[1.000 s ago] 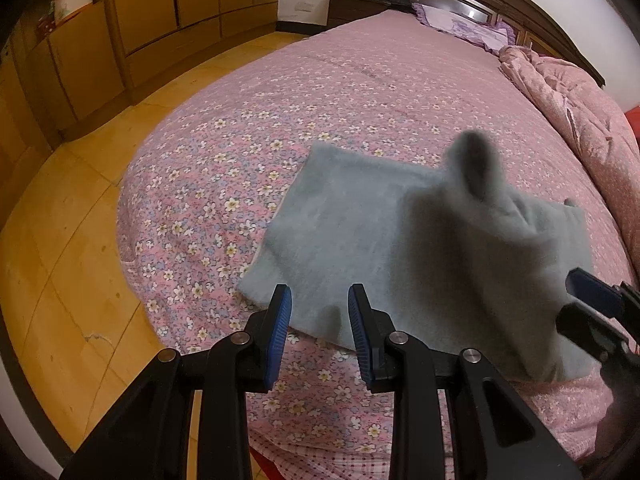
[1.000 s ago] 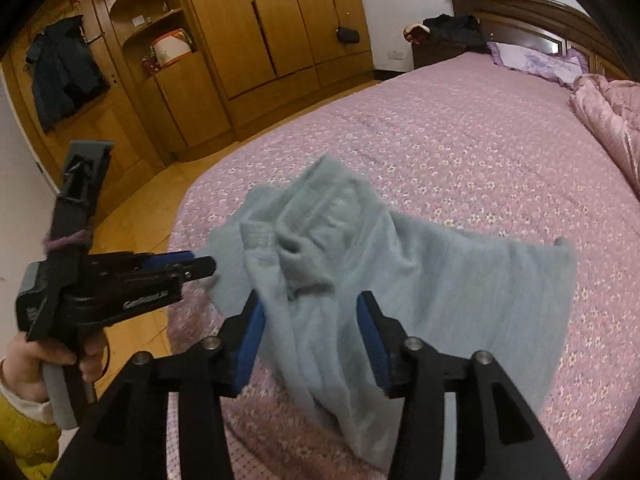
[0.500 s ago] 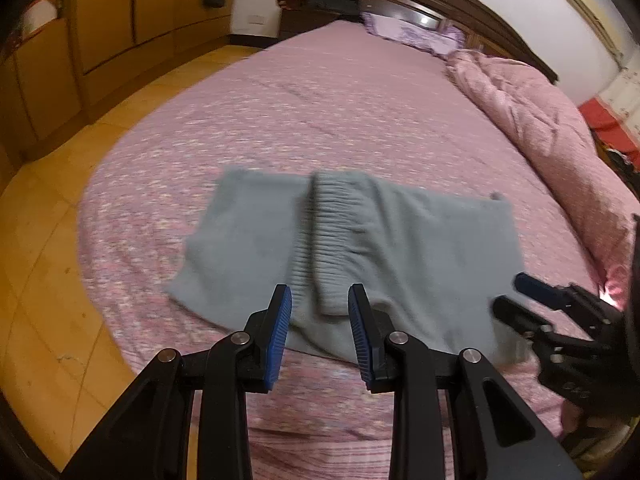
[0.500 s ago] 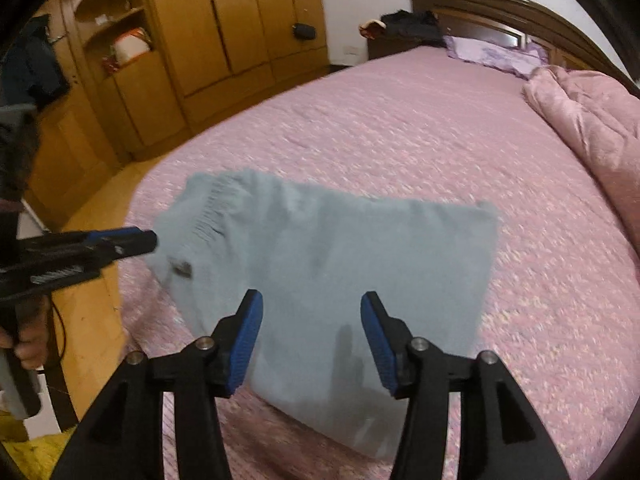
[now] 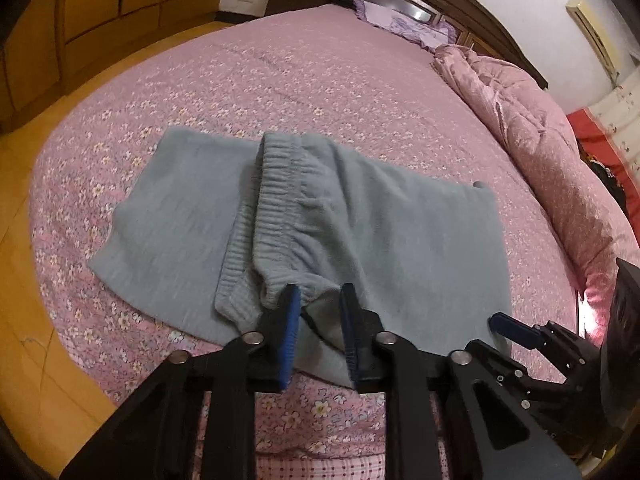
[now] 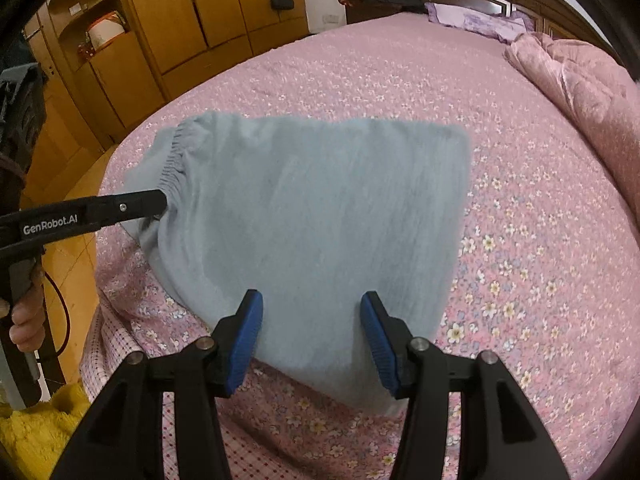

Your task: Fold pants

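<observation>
The grey pants are seen lying folded on the pink flowered bedspread, filling the middle of both views, with the ribbed waistband doubled over toward the lower centre of the left wrist view.

Left claw: jaws are narrow and have just been closing. A bunched corner of the waistband is seen between the blue pads; whether the pads press on the cloth cannot be told from the left wrist view. In the right wrist view the same claw is seen at middle left, its tip touching the gathered waistband edge.

Right claw: jaws are held about half open, with the near edge of the pants between them at lower centre; the pads are not pressed on the cloth.

A hand on a grip is noted at the lower left edge. A wooden wardrobe stands at upper left; a pink quilt is heaped at upper right.
</observation>
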{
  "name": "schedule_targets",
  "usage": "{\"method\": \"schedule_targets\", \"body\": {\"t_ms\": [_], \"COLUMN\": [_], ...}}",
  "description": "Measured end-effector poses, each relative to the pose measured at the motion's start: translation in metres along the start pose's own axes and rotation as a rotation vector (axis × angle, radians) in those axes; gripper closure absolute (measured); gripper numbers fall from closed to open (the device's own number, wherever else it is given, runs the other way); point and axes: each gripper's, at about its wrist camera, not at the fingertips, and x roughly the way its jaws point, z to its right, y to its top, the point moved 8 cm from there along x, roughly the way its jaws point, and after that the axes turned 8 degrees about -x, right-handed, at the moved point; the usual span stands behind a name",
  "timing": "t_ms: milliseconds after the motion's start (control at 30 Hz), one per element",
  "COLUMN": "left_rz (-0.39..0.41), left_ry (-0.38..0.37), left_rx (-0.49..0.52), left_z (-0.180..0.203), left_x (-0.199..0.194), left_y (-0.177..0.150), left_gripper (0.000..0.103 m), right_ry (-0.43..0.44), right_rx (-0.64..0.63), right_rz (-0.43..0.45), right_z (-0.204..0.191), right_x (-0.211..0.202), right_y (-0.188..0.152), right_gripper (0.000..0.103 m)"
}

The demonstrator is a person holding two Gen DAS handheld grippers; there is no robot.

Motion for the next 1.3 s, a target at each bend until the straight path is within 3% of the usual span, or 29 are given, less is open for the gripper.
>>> {"method": "schedule_targets", "body": {"t_ms": [333,467,567,633,767,833,933,1033,1100,1200,1300], "left_rz": [-0.053,-0.071,-0.040,0.006,0.119,0.111,0.044,0.045,0.034,0.010,-0.019], "left_ry": [0.063,0.032,-0.001,-0.014,0.105,0.123,0.039,-0.026,-0.055,-0.093,-0.030], "left_rx": [-0.068,-0.101,-0.121,-0.120,-0.071,-0.079,-0.117,-0.092,-0.079,-0.075,-0.067], "left_z": [-0.012,-0.014,-0.020,-0.025,-0.042,-0.055,-0.060,-0.046,-0.032,-0.015,-0.012], "left_x": [0.012,0.022,0.011,-0.005,-0.029,-0.029,-0.024,-0.029,-0.029,-0.023,-0.009], "left_y": [-0.010,-0.013,-0.011,-0.008,0.000,-0.001,-0.009,-0.010,-0.011,-0.012,-0.011], "left_gripper": [0.089,0.089,0.102,0.103,0.103,0.103,0.103,0.103,0.092,0.083,0.081], "right_ry": [0.013,0.014,0.017,0.020,0.027,0.028,0.031,0.029,0.029,0.026,0.058], "right_rx": [-0.012,-0.016,-0.014,-0.011,-0.009,-0.008,-0.008,-0.026,-0.033,-0.033,-0.002], "right_rz": [-0.011,-0.017,-0.017,-0.014,-0.015,-0.020,-0.029,-0.032,-0.034,-0.036,-0.012], "right_z": [-0.005,-0.006,-0.007,-0.007,-0.009,-0.008,-0.007,-0.010,-0.010,-0.010,-0.008], "right_x": [0.002,0.004,0.004,0.003,0.003,0.005,0.011,0.013,0.015,0.015,0.007], "right_y": [-0.004,-0.004,-0.003,-0.002,-0.003,-0.004,-0.006,-0.006,-0.005,-0.004,0.001], "right_gripper": [0.049,0.049,0.049,0.049,0.049,0.049,0.046,0.039,0.037,0.037,0.037]}}
